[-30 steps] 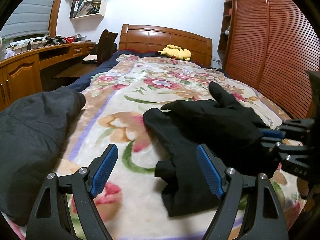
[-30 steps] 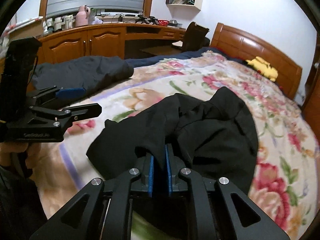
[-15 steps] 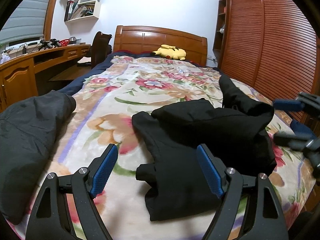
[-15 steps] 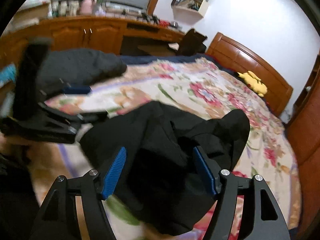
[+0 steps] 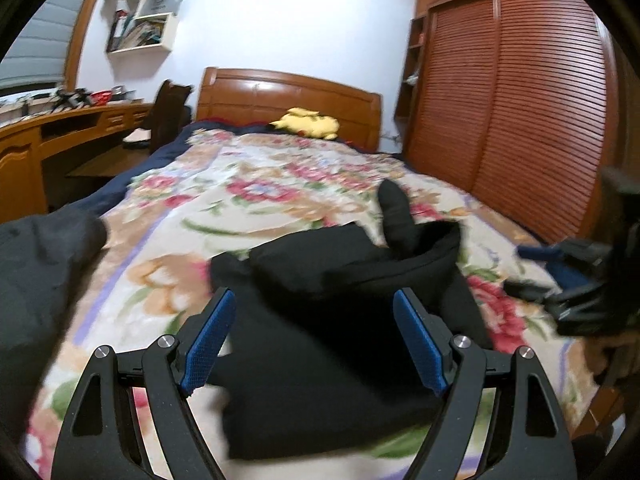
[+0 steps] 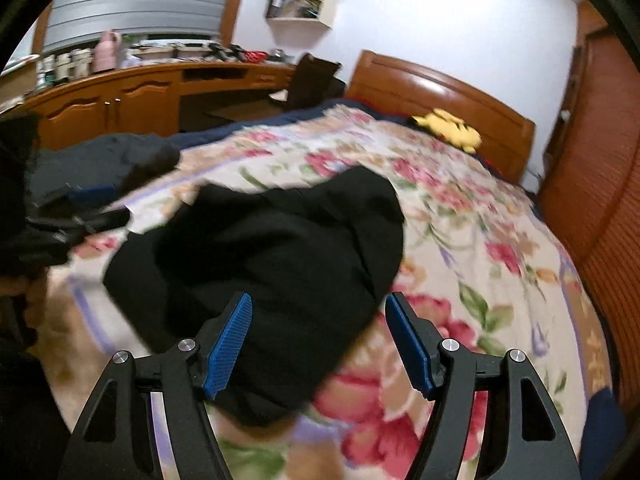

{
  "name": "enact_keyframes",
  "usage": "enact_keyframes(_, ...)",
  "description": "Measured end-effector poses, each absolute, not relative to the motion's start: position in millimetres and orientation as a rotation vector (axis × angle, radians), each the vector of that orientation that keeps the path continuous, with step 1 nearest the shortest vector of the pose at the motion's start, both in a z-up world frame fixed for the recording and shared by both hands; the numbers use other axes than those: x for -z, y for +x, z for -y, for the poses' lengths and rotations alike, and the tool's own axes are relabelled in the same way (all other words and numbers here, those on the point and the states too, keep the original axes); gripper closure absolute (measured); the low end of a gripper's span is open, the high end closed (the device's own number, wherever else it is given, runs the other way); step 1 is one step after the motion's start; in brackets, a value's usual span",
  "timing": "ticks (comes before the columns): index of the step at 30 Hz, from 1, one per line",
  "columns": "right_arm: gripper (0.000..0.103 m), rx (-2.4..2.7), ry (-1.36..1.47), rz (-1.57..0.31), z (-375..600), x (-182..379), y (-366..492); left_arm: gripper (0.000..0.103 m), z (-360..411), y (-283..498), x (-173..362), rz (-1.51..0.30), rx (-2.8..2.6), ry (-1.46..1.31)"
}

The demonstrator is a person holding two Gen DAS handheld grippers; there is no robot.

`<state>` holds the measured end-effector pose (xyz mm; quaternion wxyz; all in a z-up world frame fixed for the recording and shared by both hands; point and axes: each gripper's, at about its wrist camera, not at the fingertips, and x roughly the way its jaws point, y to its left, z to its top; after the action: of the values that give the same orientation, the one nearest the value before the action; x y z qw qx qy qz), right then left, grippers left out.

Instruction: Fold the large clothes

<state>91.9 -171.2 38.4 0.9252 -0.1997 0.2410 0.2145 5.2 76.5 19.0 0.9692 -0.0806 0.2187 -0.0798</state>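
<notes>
A black garment (image 5: pixel 336 312) lies bunched on the floral bedspread (image 5: pixel 248 200), one part sticking up at its far side. My left gripper (image 5: pixel 314 336) is open, its blue pads spread above the garment's near part. The garment also shows in the right wrist view (image 6: pixel 272 264). My right gripper (image 6: pixel 320 340) is open and empty over the garment's near edge. In the left wrist view the right gripper (image 5: pixel 560 280) shows at the right, blurred. In the right wrist view the left gripper (image 6: pixel 80 216) shows at the left.
A dark grey garment (image 5: pixel 40 280) lies at the bed's left edge. A yellow plush toy (image 5: pixel 308 122) sits by the wooden headboard (image 5: pixel 288 96). A wooden desk (image 6: pixel 132 92) and chair (image 6: pixel 312 80) stand left of the bed. A slatted wardrobe (image 5: pixel 512 112) stands on the right.
My right gripper let go of the black garment and opened, then drew back to the right. The garment dropped onto the bed. My left gripper stayed open and moved closer over the garment.
</notes>
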Motion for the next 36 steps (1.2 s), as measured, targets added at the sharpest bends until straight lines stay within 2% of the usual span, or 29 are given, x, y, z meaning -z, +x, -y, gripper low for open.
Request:
enact_keyframes(8,0.032,-0.378,-0.369,-0.561,182,-27,99,0.021,-28,30,-39,-0.414,0.251,-0.111)
enact_keyframes(10,0.032,-0.368,-0.368,-0.570,186,-28,95,0.035,-23,38,-36,-0.436,0.263,-0.104)
enact_keyframes(11,0.032,-0.364,-0.368,-0.573,188,-30,91,0.051,-22,42,-35,-0.453,0.268,-0.105)
enact_keyframes(12,0.032,-0.361,-0.368,-0.576,189,-31,90,0.073,-21,47,-32,-0.477,0.280,-0.109)
enact_keyframes(14,0.032,-0.356,-0.368,-0.582,192,-30,89,0.098,-21,52,-28,-0.504,0.302,-0.120)
enact_keyframes(20,0.032,-0.370,-0.350,-0.573,190,-31,89,0.100,-41,8,-45,-0.407,0.237,-0.103)
enact_keyframes(24,0.033,-0.408,-0.310,-0.545,178,-32,97,0.100,-67,-17,-38,-0.401,0.148,-0.076)
enact_keyframes(26,0.038,-0.448,-0.282,-0.525,167,-34,101,0.100,-84,-24,-30,-0.422,0.113,-0.085)
enact_keyframes(28,0.050,-0.495,-0.252,-0.512,154,-34,106,0.100,-102,-28,-19,-0.456,0.080,-0.088)
enact_keyframes(29,0.061,-0.521,-0.241,-0.508,147,-34,107,0.100,-110,-30,-13,-0.479,0.072,-0.095)
enact_keyframes(30,0.069,-0.544,-0.234,-0.505,139,-34,109,0.100,-113,-30,-7,-0.494,0.067,-0.097)
enact_keyframes(32,0.073,-0.595,-0.229,-0.501,122,-33,110,0.100,-118,-30,4,-0.532,0.054,-0.082)
enact_keyframes(36,0.073,-0.659,-0.241,-0.485,99,-27,100,0.100,-118,-33,18,-0.569,0.054,-0.060)
